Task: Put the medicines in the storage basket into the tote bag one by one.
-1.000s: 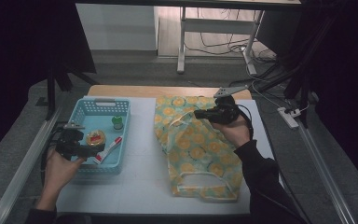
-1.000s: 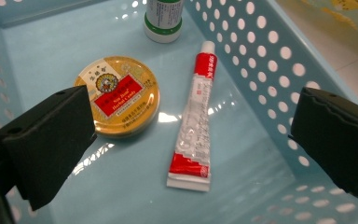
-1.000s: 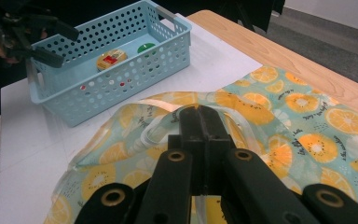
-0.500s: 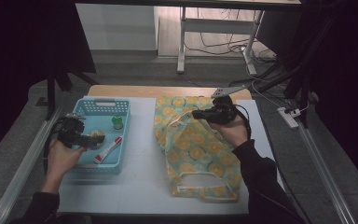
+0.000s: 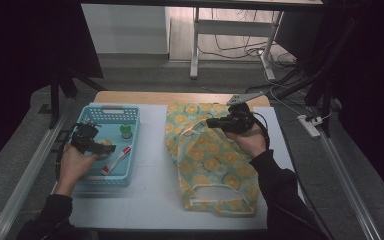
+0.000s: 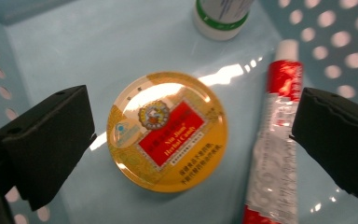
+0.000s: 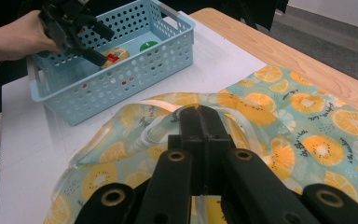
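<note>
A white counter (image 5: 155, 200) carries two large things side by side: one tote bag (image 5: 215, 165) printed with orange and kiwi slices, lying flat toward three o'clock, and one pale blue perforated basket (image 5: 111, 114) toward nine o'clock.

The right gripper (image 5: 219, 123) sits over the bag's far end, near twelve o'clock of the cloth. In the right gripper view its jaws are closed tight on the bag's pale upper edge (image 7: 161, 126), lifting it a little; this looks meant to hold the mouth open so things can go in.

The left gripper (image 5: 99, 146) reaches down into the basket. In the left gripper view its jaws stand wide open and hold nothing, one on each side of a round yellow tin (image 6: 167, 132) with a red label, which lies flat on the basket floor. The jaws seem lined up to close on it.

The basket holds three things: that one tin at the centre, one red and silver tube (image 6: 274, 140) lying just beside it at three o'clock, and one white bottle with a green band (image 6: 221, 16) standing at twelve o'clock.
</note>
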Motion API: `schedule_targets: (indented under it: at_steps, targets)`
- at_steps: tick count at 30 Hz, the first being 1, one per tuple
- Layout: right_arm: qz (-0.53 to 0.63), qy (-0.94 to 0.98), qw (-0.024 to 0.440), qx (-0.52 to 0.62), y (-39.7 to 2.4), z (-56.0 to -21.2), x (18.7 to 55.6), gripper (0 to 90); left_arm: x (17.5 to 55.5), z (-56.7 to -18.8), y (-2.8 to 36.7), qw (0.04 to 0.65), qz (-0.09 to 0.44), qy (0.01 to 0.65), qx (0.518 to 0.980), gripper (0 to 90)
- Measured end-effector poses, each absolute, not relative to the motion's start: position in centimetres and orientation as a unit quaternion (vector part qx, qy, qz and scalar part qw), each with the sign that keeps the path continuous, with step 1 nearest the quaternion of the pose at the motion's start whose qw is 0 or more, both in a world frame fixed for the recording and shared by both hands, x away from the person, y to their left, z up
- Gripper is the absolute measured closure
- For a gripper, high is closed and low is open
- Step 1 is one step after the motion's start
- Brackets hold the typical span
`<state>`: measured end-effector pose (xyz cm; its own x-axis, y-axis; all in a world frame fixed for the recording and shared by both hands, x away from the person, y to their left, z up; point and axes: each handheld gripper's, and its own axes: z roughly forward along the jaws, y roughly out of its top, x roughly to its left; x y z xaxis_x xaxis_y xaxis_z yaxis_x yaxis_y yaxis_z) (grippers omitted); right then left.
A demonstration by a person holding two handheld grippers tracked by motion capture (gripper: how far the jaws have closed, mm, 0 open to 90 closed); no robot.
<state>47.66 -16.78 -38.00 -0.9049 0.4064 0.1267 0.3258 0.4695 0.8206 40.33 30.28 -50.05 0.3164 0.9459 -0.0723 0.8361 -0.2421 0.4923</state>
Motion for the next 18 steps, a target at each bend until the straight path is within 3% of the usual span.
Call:
schedule_targets:
  at_steps: [13,18]
  targets:
    - [0.466,0.859,0.040,0.209,-16.3,-38.2,47.6,90.0,41.8,-51.5,30.2,0.168,0.076,0.594,0.783,0.0]
    - [0.467,0.858,0.040,0.209,-16.3,-38.3,47.6,90.0,42.0,-51.8,30.1,0.152,0.072,0.596,0.785,7.5]
